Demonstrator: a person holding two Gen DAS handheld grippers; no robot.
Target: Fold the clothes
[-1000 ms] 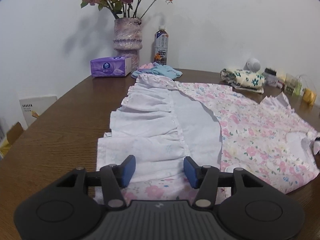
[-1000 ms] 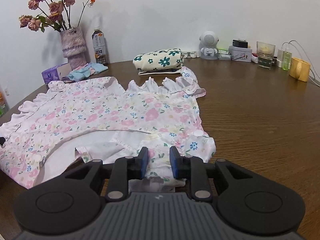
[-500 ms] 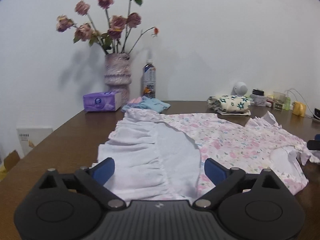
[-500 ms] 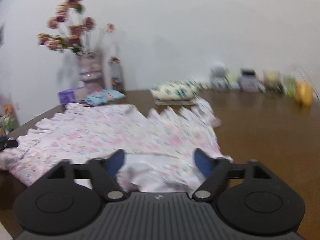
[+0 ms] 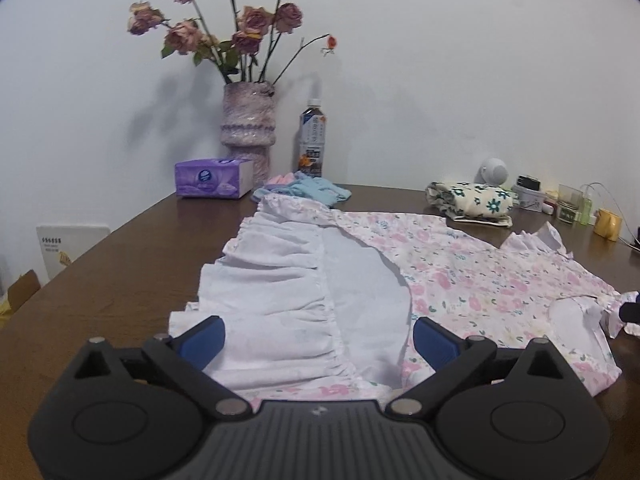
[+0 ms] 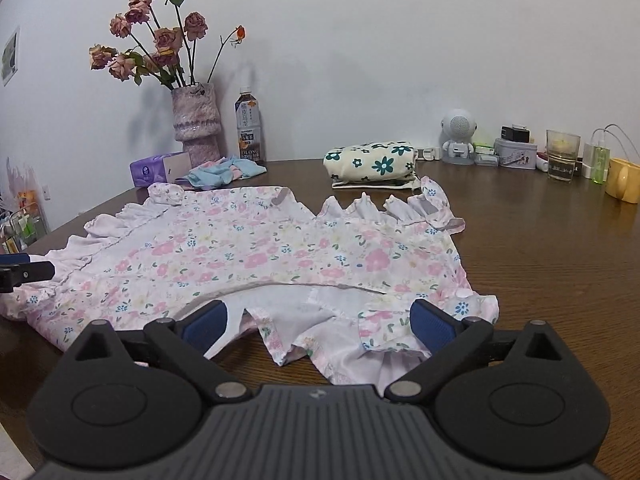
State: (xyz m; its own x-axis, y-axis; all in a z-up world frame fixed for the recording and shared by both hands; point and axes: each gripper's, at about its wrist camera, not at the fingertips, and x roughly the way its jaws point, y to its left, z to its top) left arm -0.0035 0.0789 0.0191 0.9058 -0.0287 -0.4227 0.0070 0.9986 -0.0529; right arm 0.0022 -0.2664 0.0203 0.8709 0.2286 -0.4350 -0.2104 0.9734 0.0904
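One floral dress (image 6: 256,256), spread flat on the brown tabletop (image 6: 540,264) with its near edge turned over, white lining up, apparently a first fold. Two hand-held grippers: left hand-held gripper (image 5: 318,338) and right hand-held gripper (image 6: 318,322), both opening wide and released, cloth lying under the jaws but unpinched. Beyond: one folded floral garment (image 6: 370,164), one small blue-pink cloth heap (image 6: 224,172), possibly several pieces.

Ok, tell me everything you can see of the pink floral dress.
The pink floral dress lies spread flat on the brown table. It looks like thin cotton, white with pink and blue flowers and ruffled edges. Its near side is folded over, showing the plain white inside. Neither set of tongs grips it; both are opening just above its near edge.
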